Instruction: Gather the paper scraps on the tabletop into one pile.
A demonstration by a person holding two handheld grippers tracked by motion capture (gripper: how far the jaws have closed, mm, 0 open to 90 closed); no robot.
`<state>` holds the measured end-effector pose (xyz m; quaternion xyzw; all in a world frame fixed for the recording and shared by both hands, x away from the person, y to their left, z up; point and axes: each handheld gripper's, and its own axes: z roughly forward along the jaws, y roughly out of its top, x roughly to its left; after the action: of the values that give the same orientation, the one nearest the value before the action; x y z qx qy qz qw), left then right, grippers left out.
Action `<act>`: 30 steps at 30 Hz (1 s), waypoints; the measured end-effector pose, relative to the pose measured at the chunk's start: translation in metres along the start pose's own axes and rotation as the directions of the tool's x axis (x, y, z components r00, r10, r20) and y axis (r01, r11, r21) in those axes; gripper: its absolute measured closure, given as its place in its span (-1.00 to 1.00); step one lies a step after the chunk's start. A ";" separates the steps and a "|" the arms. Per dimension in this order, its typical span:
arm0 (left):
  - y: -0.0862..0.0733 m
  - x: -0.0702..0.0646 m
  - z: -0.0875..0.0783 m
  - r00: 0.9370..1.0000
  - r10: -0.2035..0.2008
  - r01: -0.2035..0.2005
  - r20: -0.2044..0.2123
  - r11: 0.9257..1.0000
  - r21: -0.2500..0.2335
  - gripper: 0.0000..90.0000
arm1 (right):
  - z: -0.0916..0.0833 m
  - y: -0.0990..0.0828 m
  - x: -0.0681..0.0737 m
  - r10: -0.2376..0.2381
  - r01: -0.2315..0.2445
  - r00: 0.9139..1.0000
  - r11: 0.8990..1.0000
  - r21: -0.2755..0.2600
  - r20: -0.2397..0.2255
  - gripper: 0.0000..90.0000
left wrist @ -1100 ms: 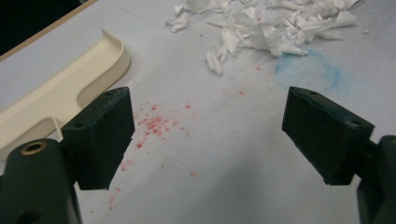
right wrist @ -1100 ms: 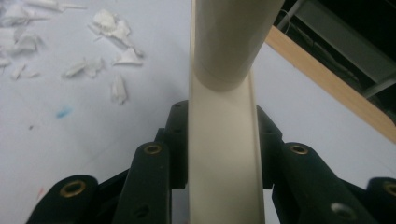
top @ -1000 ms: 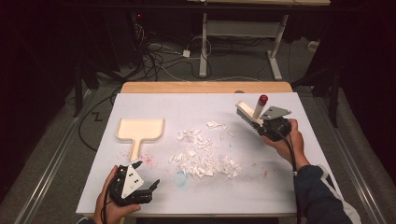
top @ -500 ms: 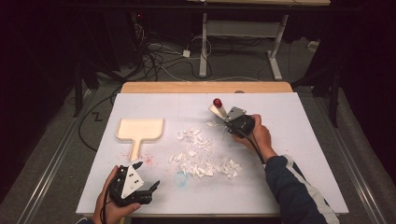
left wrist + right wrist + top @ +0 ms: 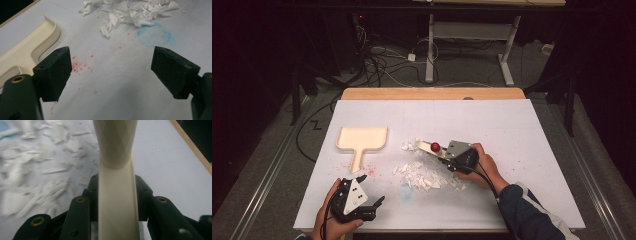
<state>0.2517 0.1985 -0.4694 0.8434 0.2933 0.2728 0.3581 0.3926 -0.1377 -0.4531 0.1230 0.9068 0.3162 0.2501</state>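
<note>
A cream dustpan (image 5: 362, 139) lies flat at the table's left, its handle toward me; its rim (image 5: 27, 47) shows in the left gripper view. White paper scraps (image 5: 424, 172) are heaped mid-table. My right gripper (image 5: 447, 156) is shut on a cream brush (image 5: 432, 147) with a red knob, held low at the heap's right edge. In the right gripper view the brush handle (image 5: 117, 202) runs up between the jaws, with blurred scraps (image 5: 37, 170) to its left. My left gripper (image 5: 372, 190) rests open near the front edge, nothing between its jaws (image 5: 111, 67).
A faint blue ring (image 5: 154, 35) and red specks (image 5: 80, 65) mark the white table cover. The wooden table edge (image 5: 432, 93) runs along the far side. Cables (image 5: 382, 55) and a desk frame (image 5: 472, 35) stand on the floor beyond.
My right gripper has swept the brush left and toward me, from the far right of the heap down to its right edge. The left gripper has stayed put.
</note>
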 end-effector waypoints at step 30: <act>0.000 0.002 0.000 1.000 -0.006 0.006 0.010 1.000 -0.012 -0.64 | 0.003 0.027 -0.057 0.051 -0.049 0.980 0.999 -0.013 0.191 0.51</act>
<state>0.2534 0.2002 -0.4685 0.8417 0.2922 0.2692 0.3657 0.4439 -0.1369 -0.4161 0.1746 0.8739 0.3127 0.3286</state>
